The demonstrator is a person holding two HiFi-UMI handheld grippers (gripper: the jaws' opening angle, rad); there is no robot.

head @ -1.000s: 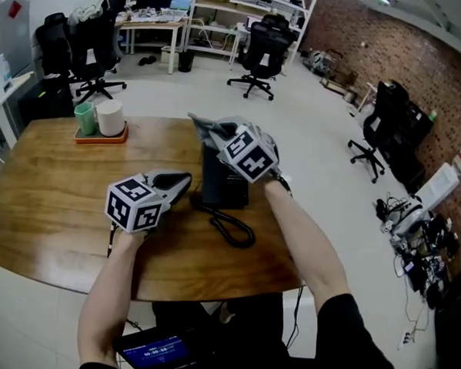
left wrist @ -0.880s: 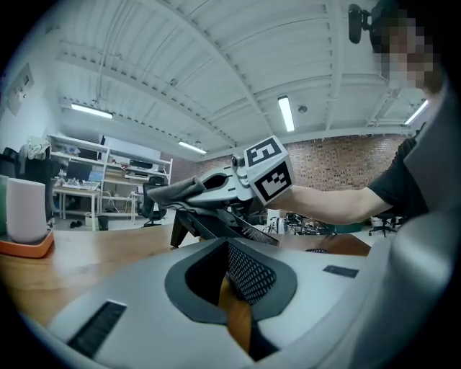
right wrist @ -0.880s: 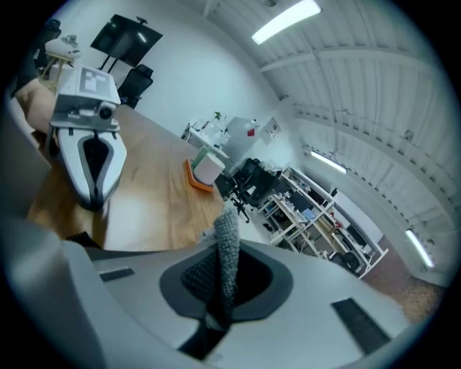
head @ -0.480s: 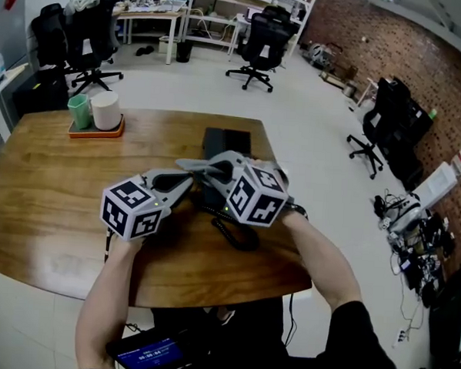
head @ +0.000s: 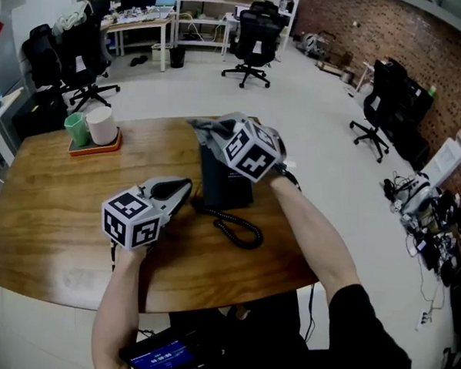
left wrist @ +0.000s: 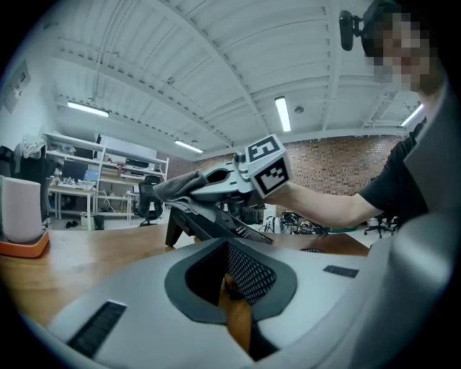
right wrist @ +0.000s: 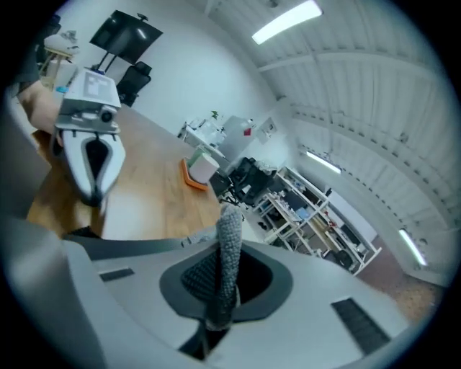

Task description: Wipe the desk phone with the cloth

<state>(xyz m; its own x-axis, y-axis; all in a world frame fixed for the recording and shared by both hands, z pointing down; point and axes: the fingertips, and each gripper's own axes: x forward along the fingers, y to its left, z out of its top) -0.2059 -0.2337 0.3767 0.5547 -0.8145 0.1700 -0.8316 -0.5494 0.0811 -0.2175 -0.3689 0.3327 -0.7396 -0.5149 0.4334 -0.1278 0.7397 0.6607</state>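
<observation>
From the head view, the right gripper hides the top of the black desk phone on the wooden table; the phone's coiled cord lies bare. In the left gripper view, the left gripper is pressed together, empty. In the right gripper view, the jaws pinch a nubbly grey cloth.

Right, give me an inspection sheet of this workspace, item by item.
Surface: wooden table.
Job's things: desk phone mid-table; grey cloth at its far top edge.
Clutter: orange tray holding a green cup and a white cylinder, far left.
Grippers: right tool shut on the cloth; left tool shut, empty, beside the phone.
Cables: coiled cord on the table; floor cables at right.
Surroundings: office chairs, brick wall.
</observation>
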